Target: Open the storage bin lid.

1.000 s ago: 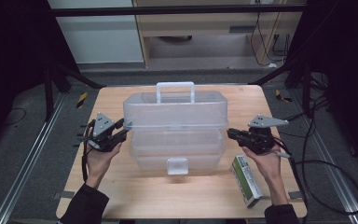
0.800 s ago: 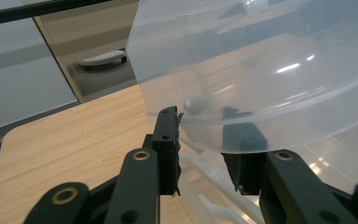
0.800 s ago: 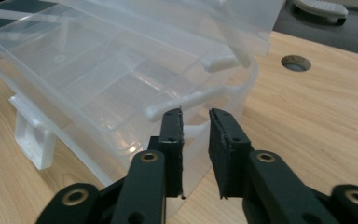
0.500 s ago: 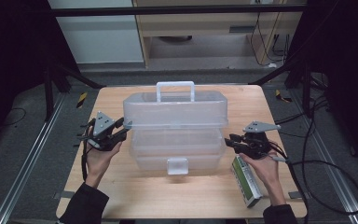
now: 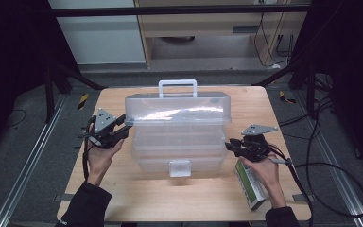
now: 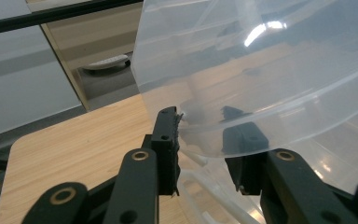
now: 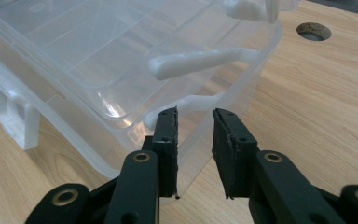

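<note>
High view first: a clear plastic tiered storage box with a white handle [image 5: 178, 125] sits in the middle of the pale wooden table [image 5: 123, 198], with bare wood open in front of it and along both sides, and the table's far edge close behind the handle. The left gripper [image 5: 121, 127] is at the box's left end, at the corner of the raised lid; the right gripper [image 5: 230, 144] is at the right end, low by the lower tier, and its jaws have just been closing a little. A green and white carton [image 5: 249, 187] lies near the table's front right edge, under the right hand [image 5: 264, 171]. Left gripper view: the jaws straddle the lid's curved translucent rim, one jaw outside and one seen through the plastic; I cannot tell if the pads press on it. Right gripper view: the jaws stand narrowly apart with nothing between them, just beside the lower tray's corner and its white hinge arms [image 7: 196, 63], open wood to the right.
</note>
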The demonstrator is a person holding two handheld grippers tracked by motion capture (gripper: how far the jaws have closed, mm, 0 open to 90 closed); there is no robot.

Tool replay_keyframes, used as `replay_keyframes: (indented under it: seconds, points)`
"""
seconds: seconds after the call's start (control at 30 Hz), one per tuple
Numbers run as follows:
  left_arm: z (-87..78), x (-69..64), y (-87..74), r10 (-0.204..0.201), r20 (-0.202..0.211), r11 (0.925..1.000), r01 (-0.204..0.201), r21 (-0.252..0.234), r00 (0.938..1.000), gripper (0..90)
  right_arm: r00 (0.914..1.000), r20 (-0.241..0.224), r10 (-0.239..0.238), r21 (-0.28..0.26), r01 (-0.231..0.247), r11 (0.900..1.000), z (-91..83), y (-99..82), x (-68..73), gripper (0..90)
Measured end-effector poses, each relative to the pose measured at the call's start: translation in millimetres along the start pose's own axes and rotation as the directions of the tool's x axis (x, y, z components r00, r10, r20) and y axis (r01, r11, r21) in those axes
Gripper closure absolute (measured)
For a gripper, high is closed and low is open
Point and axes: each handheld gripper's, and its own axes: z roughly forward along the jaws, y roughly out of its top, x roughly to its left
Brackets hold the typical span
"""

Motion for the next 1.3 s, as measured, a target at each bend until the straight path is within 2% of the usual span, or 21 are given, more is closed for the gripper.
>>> replay_keyframes:
  seconds: [0.1, 0.37, 0.7, 1.0, 1.3]
  points:
    - [0.2, 0.2, 2.4, 0.008, -0.007, 1.0000, -0.008, 0.001, 0.9999, 65.3, 1.0000, -0.005, 0.007, 0.003, -0.006, 1.0000, 0.9, -0.1, 0.2, 73.3]
    - [3.7, 3.7, 9.1, -0.019, -0.008, 0.9997, 0.019, -0.015, 0.9998, 65.7, 0.9995, -0.020, 0.026, 0.013, -0.026, 0.9996, 3.0, 0.3, 0.2, 77.3]
    - [8.8, 8.3, 19.6, -0.035, -0.018, 0.9992, 0.034, -0.022, 0.9992, 66.6, 0.9995, -0.025, 0.018, 0.016, -0.018, 0.9997, 3.9, 0.5, 0.5, 79.5]
    - [14.8, 10.7, 29.0, -0.015, -0.054, 0.9993, 0.013, -0.036, 0.9984, 68.2, 0.9992, -0.029, 0.029, 0.019, -0.028, 0.9994, 3.9, 0.7, 0.0, 79.6]
    - [23.0, 15.3, 41.1, -0.004, -0.081, 0.9997, 0.002, -0.023, 0.9967, 70.3, 0.9993, -0.026, 0.028, 0.025, -0.027, 0.9993, 3.9, 1.3, 0.2, 79.9]
